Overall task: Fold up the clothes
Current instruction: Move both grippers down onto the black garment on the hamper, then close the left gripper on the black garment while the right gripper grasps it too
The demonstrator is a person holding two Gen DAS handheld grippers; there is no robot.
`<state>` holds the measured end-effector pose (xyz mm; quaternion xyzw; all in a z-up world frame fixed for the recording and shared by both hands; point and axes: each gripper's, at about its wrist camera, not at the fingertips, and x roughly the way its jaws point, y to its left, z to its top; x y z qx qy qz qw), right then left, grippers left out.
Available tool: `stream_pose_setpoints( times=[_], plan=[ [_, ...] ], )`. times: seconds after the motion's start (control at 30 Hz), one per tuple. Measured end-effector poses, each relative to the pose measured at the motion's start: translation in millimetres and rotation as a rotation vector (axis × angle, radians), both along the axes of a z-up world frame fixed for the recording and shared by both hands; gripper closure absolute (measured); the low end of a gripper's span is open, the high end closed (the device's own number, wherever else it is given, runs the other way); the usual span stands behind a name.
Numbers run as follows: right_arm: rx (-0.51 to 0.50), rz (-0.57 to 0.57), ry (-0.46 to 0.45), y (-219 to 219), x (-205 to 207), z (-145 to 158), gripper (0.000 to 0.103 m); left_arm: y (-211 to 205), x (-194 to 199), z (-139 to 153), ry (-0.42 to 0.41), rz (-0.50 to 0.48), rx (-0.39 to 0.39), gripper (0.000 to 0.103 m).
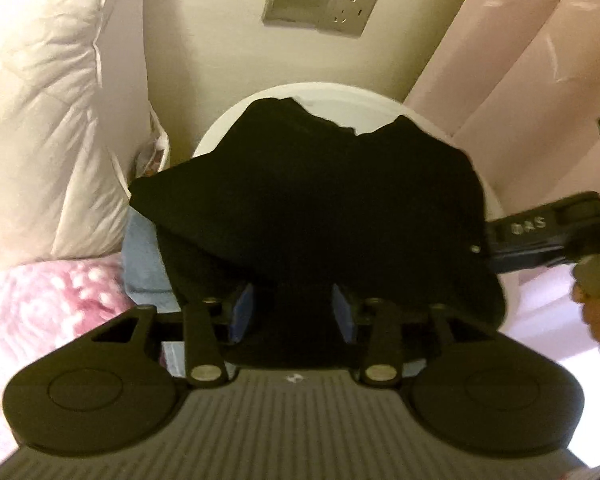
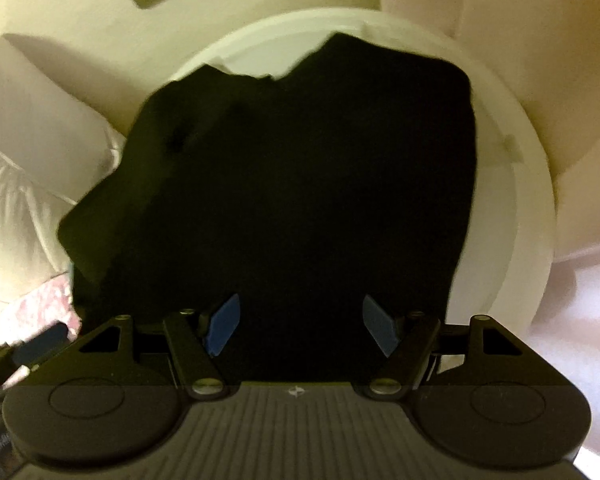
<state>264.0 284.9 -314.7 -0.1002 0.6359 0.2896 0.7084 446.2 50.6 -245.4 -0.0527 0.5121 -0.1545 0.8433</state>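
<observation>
A black garment (image 1: 312, 200) covers a round white table (image 2: 512, 200) by a cream wall — pillow (image 1: 40, 100) left, pink curtain (image 1: 520, 60) right. Left gripper (image 1: 294, 312) and right gripper (image 2: 300, 326) both hover released — blue pads (image 2: 222, 328) spread over the cloth.

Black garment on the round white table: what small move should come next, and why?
Probably close both open grippers, left and right, on the black garment's near edge. It lies spread over the round white table, and cloth sits between each pair of blue pads.

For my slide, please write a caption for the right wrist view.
Open right tool above a black garment on a round white table.
</observation>
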Motion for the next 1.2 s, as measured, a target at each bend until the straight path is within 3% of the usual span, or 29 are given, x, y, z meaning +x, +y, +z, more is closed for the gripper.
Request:
stream_pose_setpoints(
  times=[0.03,0.07,0.17,0.47,0.53,0.6,0.63,0.77,0.93,1.13,1.17,1.2],
  plan=[
    [-0.007,-0.006,0.004,-2,1,-2,0.031,-2,1,-3,0.013,-0.023,-0.005,0.080],
    [-0.013,-0.015,0.007,-5,2,-4,0.031,-6,2,-5,0.025,-0.048,-0.010,0.101],
    [-0.009,-0.037,0.007,-10,8,-3,0.031,-16,1,-9,0.047,-0.114,-0.027,0.102],
    [0.104,-0.026,0.058,5,12,12,0.034,-40,-21,19,-0.019,-0.288,-0.101,0.103],
    [0.136,-0.027,0.099,10,10,10,0.039,-43,-23,18,-0.021,-0.287,-0.107,0.103],
    [0.153,-0.033,0.138,14,7,3,0.054,-42,-25,16,-0.020,-0.272,-0.118,0.103],
    [0.152,-0.041,0.158,17,6,-2,0.056,-42,-26,15,-0.021,-0.267,-0.122,0.103],
    [0.158,-0.085,0.234,27,3,-21,0.057,-42,-26,14,-0.017,-0.265,-0.120,0.103],
    [0.227,-0.192,0.220,22,9,-8,0.057,-36,-24,16,-0.018,-0.248,-0.127,0.103],
    [0.191,-0.146,0.265,37,12,-24,0.059,-38,-25,16,-0.023,-0.252,-0.130,0.103],
    [0.166,-0.141,0.260,39,10,-27,0.064,-38,-25,16,-0.022,-0.253,-0.130,0.103],
    [0.155,-0.142,0.258,38,9,-29,0.079,-38,-26,15,-0.022,-0.252,-0.129,0.103]
  ],
)
